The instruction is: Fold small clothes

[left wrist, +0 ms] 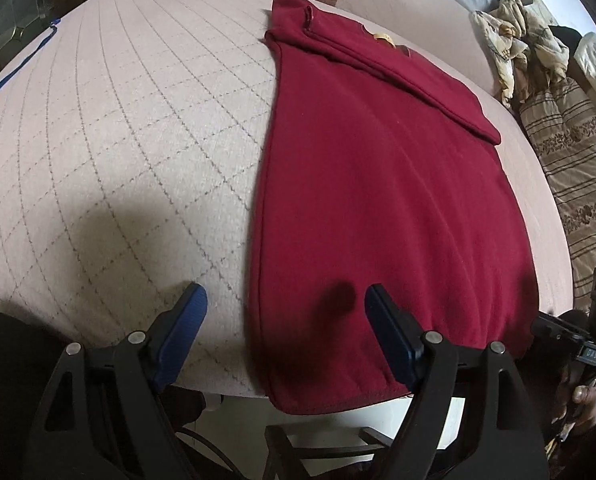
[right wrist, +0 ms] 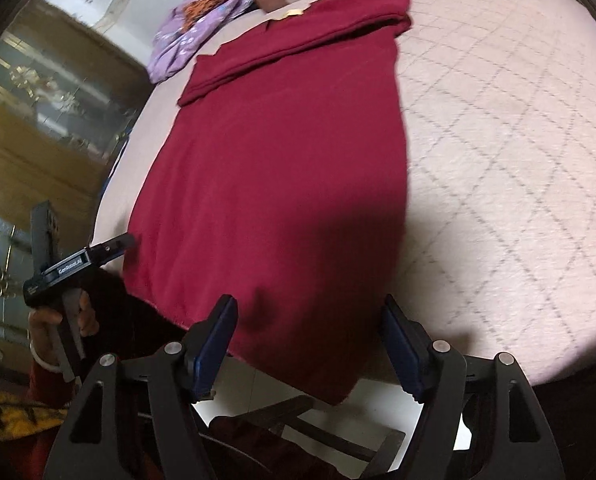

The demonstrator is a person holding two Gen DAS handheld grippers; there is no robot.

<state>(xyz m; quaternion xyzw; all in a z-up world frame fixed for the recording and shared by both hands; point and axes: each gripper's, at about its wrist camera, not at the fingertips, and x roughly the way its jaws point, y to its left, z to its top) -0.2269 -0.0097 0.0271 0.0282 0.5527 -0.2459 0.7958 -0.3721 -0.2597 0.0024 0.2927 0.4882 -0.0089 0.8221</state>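
Both grippers, left (left wrist: 286,304) and right (right wrist: 309,316), hover spread-fingered (nothing gripped) above the red garment's (left wrist: 377,200) near hem.

Quilted mattress (left wrist: 118,140), purple cloth (right wrist: 194,36), striped bedding (left wrist: 569,168), glass-fronted cabinet (right wrist: 38,92).

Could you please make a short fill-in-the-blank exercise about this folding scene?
1. The garment on the quilted mattress is dark ____.
2. Its far end is ____ over.
3. Both the left gripper and the right gripper are ____.

Missing words: red; folded; open
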